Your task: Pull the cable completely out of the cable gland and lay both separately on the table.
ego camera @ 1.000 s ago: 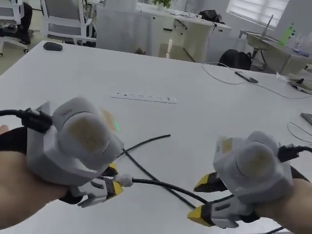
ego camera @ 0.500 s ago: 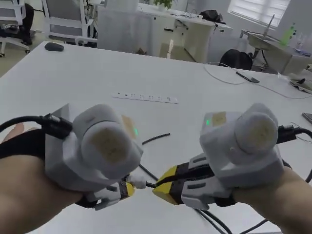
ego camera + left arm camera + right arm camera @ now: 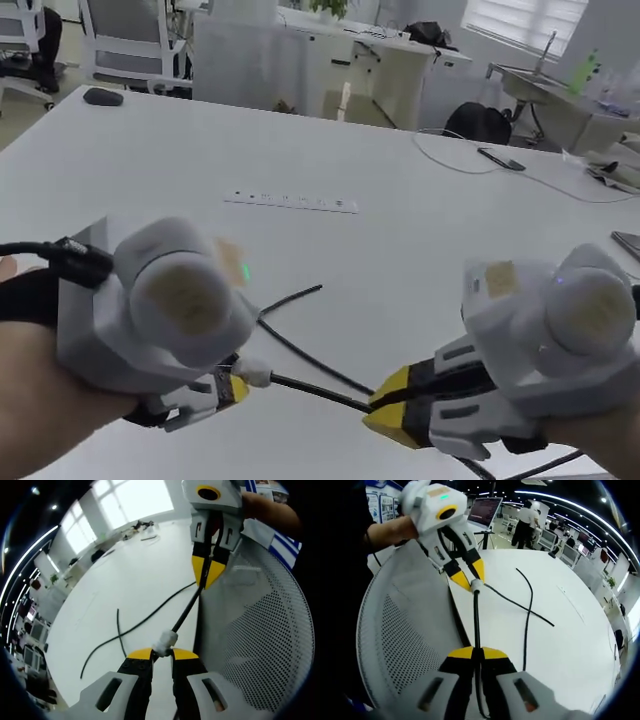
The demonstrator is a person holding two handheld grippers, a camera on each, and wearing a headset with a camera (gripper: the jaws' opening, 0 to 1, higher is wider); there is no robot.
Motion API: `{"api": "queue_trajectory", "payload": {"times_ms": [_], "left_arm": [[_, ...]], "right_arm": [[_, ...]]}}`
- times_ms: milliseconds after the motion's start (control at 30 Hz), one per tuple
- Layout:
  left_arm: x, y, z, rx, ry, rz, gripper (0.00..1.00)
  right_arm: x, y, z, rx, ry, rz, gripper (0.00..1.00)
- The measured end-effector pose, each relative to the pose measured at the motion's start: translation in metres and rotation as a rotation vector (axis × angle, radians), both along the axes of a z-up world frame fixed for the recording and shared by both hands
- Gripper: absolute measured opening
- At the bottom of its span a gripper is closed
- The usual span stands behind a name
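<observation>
1. Drawn apart over the last half second, the two grippers were pictured with a bare stretch of black cable (image 3: 315, 388) strung between them. The right gripper (image 3: 385, 405) had been carried off to the right, away from the left gripper (image 3: 232, 385).
2. The left gripper was seen closed on the white cable gland (image 3: 258, 374), its yellow-tipped jaws pinched in on the gland's body. In the left gripper view the gland (image 3: 165, 641) was shown just beyond that gripper's own tips (image 3: 156, 654).
3. The right gripper was seen clamped on the cable, its jaws almost together. In the right gripper view the black line (image 3: 476, 620) was shown running straight out from its tips (image 3: 475, 652) to the gland (image 3: 476, 585) held in the left gripper (image 3: 470, 580).
4. The cable was still seated in the gland, and the stretch between the grippers was drawn straight. Both were held at the near edge of the white bench (image 3: 400, 240).
5. The rest of the cable was left lying on the bench, where two black strands were seen crossing. One end (image 3: 300, 295) was pictured beyond the left gripper.
6. A mesh chair (image 3: 260, 645) was caught beside the bench edge in both gripper views. The right gripper (image 3: 207, 572) was seen in the left gripper view, closed on the cable (image 3: 185, 612).
7. A white power strip (image 3: 288, 200) was seen lying mid-bench, and a dark mouse (image 3: 104, 97) at the far left corner.
</observation>
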State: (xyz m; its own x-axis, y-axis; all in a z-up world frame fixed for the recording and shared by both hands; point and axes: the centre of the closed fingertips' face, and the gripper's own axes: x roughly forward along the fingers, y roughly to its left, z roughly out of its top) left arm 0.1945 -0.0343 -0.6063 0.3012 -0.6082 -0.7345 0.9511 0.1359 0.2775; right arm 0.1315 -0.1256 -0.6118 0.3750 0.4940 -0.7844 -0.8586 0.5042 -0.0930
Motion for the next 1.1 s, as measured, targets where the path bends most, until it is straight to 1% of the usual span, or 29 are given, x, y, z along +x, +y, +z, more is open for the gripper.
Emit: {"api": "queue_trajectory", "payload": {"times_ms": [167,200,267,367,433,533,567,633,667,700,733,767,833,867,900,933,967,1000,1033,1100], "left_arm": [[0.006,0.007,0.002,0.002,-0.005,0.021,0.14],[0.007,0.008,0.001,0.007,-0.006,0.024,0.14],[0.009,0.011,0.000,0.013,-0.009,0.029,0.14],[0.011,0.014,-0.001,0.015,-0.010,0.036,0.14],[0.012,0.015,-0.001,0.019,-0.010,0.041,0.14],[0.013,0.017,-0.002,0.023,-0.011,0.044,0.14],[0.013,0.018,-0.002,0.022,-0.011,0.047,0.14],[0.014,0.019,-0.002,0.020,-0.008,0.052,0.14],[0.013,0.019,-0.002,0.018,-0.007,0.053,0.14],[0.013,0.018,-0.002,0.014,-0.007,0.056,0.14],[0.013,0.018,-0.002,0.016,-0.009,0.058,0.14],[0.013,0.018,-0.003,0.020,-0.013,0.060,0.14],[0.013,0.018,-0.004,0.025,-0.013,0.067,0.14],[0.013,0.017,-0.005,0.024,-0.008,0.071,0.14],[0.012,0.016,-0.006,0.025,-0.007,0.071,0.14],[0.010,0.015,-0.008,0.032,-0.009,0.068,0.14],[0.009,0.015,-0.008,0.039,-0.016,0.063,0.14],[0.007,0.013,-0.009,0.041,-0.020,0.059,0.14],[0.006,0.012,-0.009,0.039,-0.018,0.056,0.14],[0.003,0.007,-0.008,0.026,-0.012,0.050,0.14]], "right_arm": [[-0.001,-0.021,-0.013,-0.057,0.018,-0.026,0.04],[-0.002,-0.025,-0.017,-0.071,0.030,-0.031,0.04],[-0.001,-0.034,-0.024,-0.109,0.037,-0.027,0.04],[0.003,-0.044,-0.031,-0.130,0.052,-0.037,0.04],[0.006,-0.052,-0.036,-0.153,0.065,-0.038,0.04],[0.012,-0.063,-0.043,-0.182,0.070,-0.049,0.04],[0.015,-0.068,-0.045,-0.197,0.073,-0.068,0.04],[0.020,-0.075,-0.050,-0.214,0.069,-0.097,0.05],[0.023,-0.078,-0.051,-0.217,0.066,-0.119,0.05],[0.026,-0.078,-0.052,-0.208,0.067,-0.141,0.06],[0.027,-0.077,-0.052,-0.208,0.066,-0.148,0.09],[0.028,-0.074,-0.052,-0.207,0.064,-0.149,0.14],[0.027,-0.050,-0.046,-0.115,0.075,-0.138,0.26],[0.026,-0.032,-0.039,-0.055,0.084,-0.122,0.27],[0.026,-0.021,-0.033,-0.018,0.080,-0.102,0.27],[0.028,-0.002,-0.023,0.042,0.072,-0.089,0.28],[0.029,0.003,-0.020,0.064,0.070,-0.092,0.28],[0.032,0.024,-0.009,0.130,0.061,-0.079,0.29],[0.033,0.038,-0.004,0.166,0.052,-0.065,0.29],[0.036,0.065,0.005,0.213,0.032,-0.027,0.30]]}}
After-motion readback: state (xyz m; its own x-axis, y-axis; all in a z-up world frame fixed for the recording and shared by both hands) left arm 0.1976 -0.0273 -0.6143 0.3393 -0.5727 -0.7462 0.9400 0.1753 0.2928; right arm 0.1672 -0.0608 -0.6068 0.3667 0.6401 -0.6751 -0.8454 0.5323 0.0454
